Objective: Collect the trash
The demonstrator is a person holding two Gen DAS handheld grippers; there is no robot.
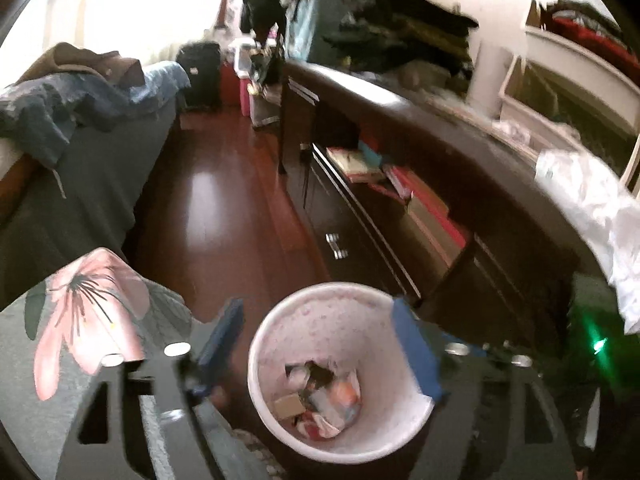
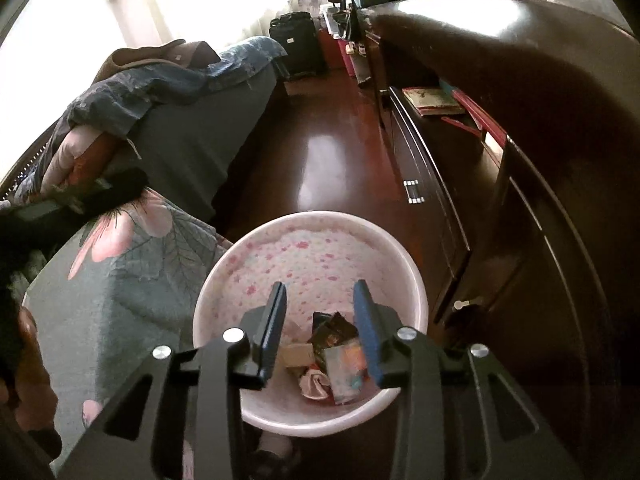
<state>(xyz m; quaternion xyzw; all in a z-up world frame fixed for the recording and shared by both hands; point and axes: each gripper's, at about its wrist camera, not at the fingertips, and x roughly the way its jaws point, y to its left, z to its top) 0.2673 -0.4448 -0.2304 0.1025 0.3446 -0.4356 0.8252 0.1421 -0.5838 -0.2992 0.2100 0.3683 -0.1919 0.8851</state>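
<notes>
Two open tools (image 1: 320, 344) (image 2: 320, 312) over one bin (image 2: 416, 280)

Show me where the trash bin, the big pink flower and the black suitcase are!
trash bin (image 2: 320, 224): right wrist view, far rim.
pink flower (image 1: 86, 300): left wrist view, flower's middle, on the grey cloth.
black suitcase (image 2: 298, 42): right wrist view, its front.

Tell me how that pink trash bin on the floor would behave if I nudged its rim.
The pink trash bin looks like thin plastic, so probably light. Only a few wrappers lie at the bottom, adding little weight. It stands tall on the glossy wood floor, so a rim push would likely slide or tip it.
</notes>
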